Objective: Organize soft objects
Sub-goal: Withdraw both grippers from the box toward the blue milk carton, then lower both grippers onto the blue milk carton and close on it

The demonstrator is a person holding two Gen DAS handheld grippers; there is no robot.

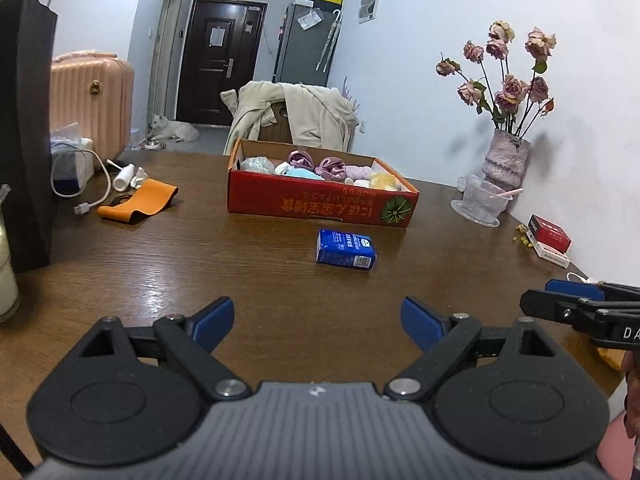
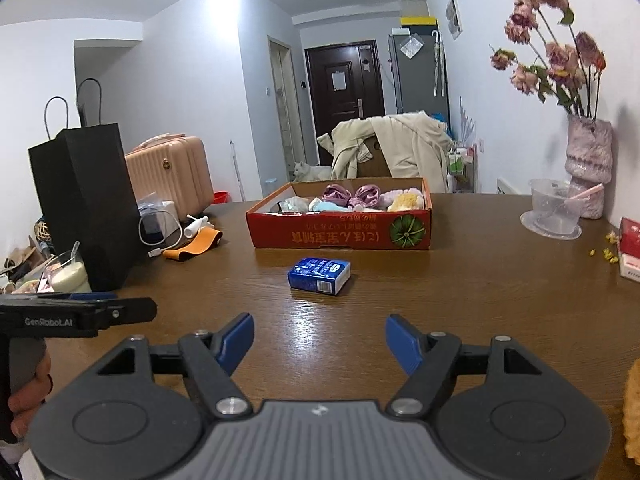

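A red cardboard box [image 1: 320,208] [image 2: 340,232] stands mid-table, holding several soft items: purple satin pieces [image 1: 316,162] [image 2: 352,194], pale blue, pink and yellow ones. A blue tissue pack [image 1: 346,250] [image 2: 320,275] lies on the wood just in front of the box. My left gripper [image 1: 318,320] hovers low over the table's near part, jaws wide open and empty; it also shows in the right wrist view at the left edge [image 2: 96,312]. My right gripper [image 2: 320,338] is open and empty too, a short way before the pack; it shows in the left wrist view at the right edge [image 1: 576,300].
A black paper bag [image 2: 84,200], a white cable and charger [image 1: 96,184], an orange strap [image 1: 138,200] and a glass of milk [image 2: 68,276] sit left. A vase of dried roses [image 1: 506,160], a clear plastic bowl [image 1: 482,202] and a red packet [image 1: 550,236] line the right wall.
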